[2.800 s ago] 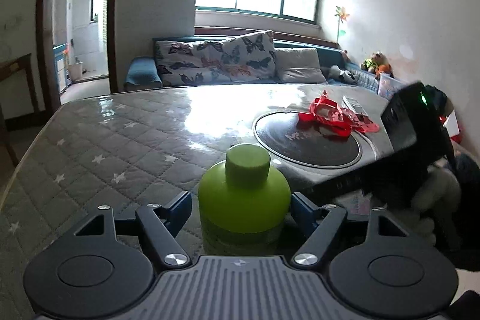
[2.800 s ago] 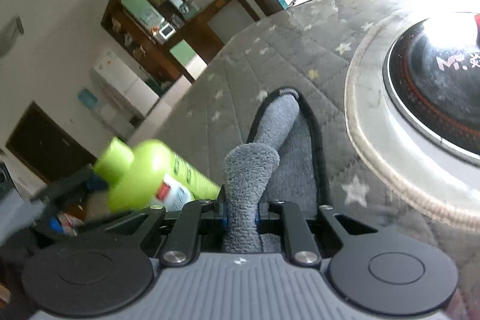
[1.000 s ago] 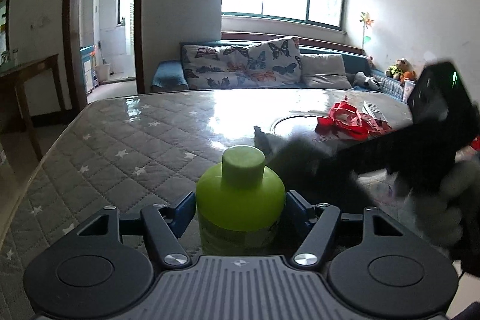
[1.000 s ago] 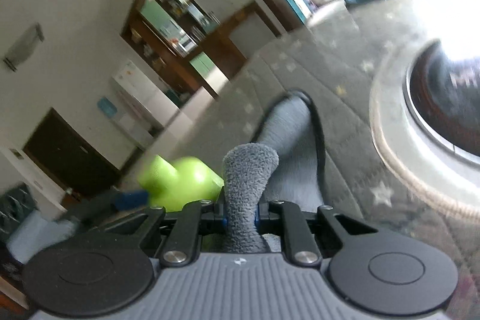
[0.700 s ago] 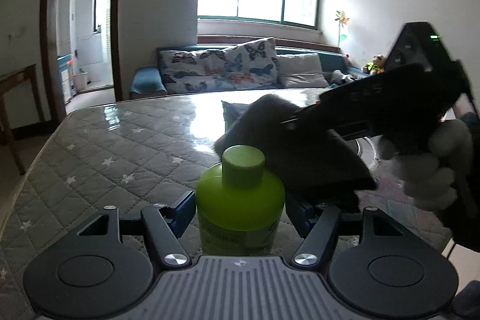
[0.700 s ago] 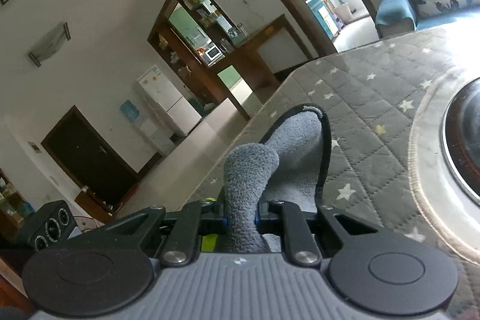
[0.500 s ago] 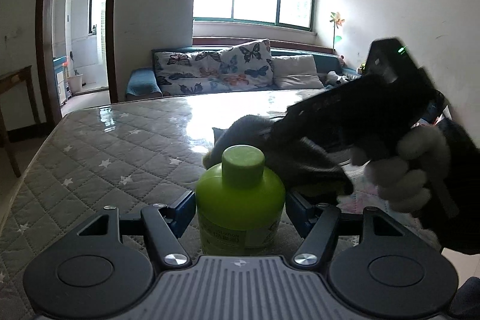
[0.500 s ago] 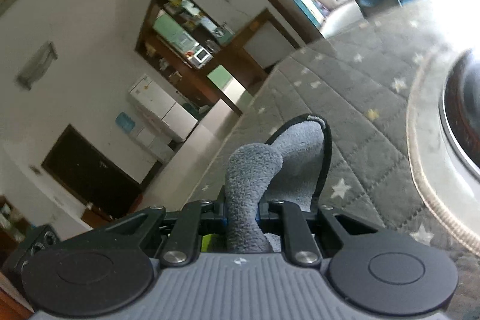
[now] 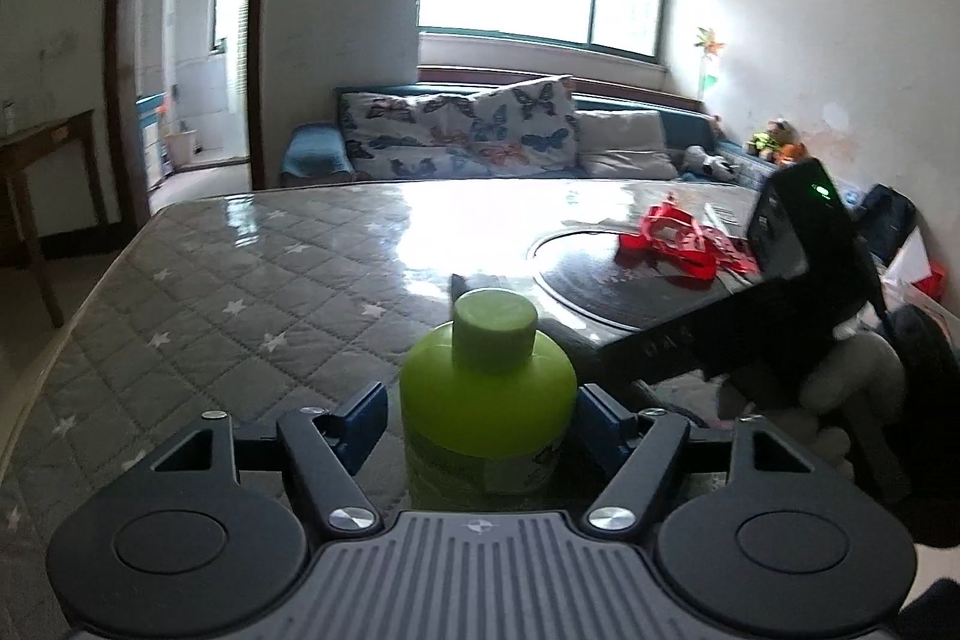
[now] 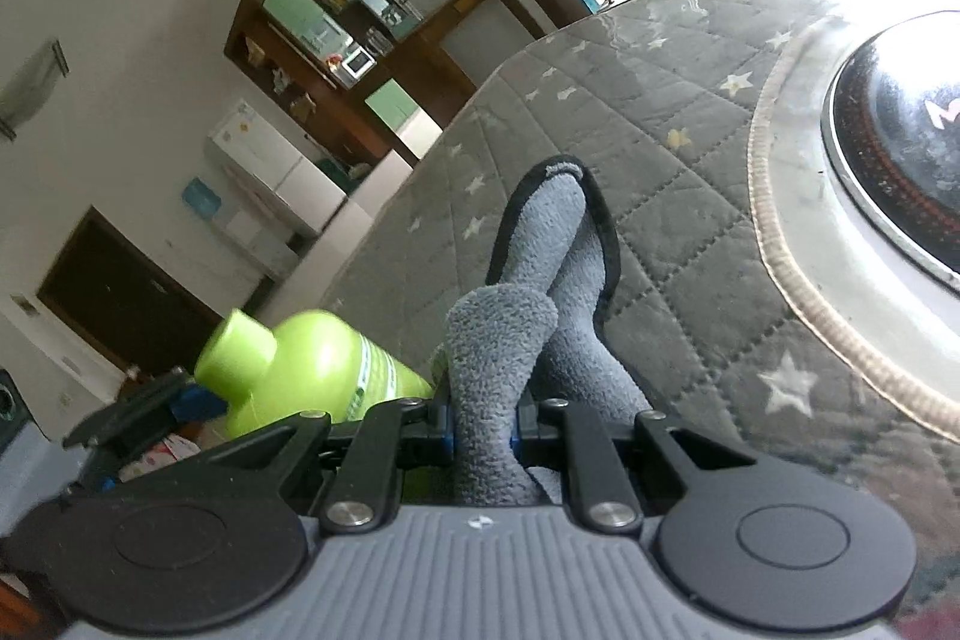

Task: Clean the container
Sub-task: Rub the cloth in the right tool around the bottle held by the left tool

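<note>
I hold green bottle (image 9: 485, 400) in left gripper (image 9: 480, 415) | right gripper (image 10: 483, 427) pinches grey cloth (image 10: 528, 316) | risk: wiping sideways may twist the bottle loose (contact probably hidden).

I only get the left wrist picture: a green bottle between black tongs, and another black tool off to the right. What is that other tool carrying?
Observer: The right tongs are shut on a grey cloth, fluffy with a dark edge. It sticks out forward past the tips.
Operator: Is the cloth touching the green bottle?
Observer: Not in the right wrist view. There the bottle lies to the left of the cloth, with a gap between them.
Operator: Does the bottle have a label?
Observer: Yes, a white band with green print runs round its body, below the shoulder.
Operator: What is behind it from that side?
Observer: A dark wooden shelf unit against the wall.
</note>
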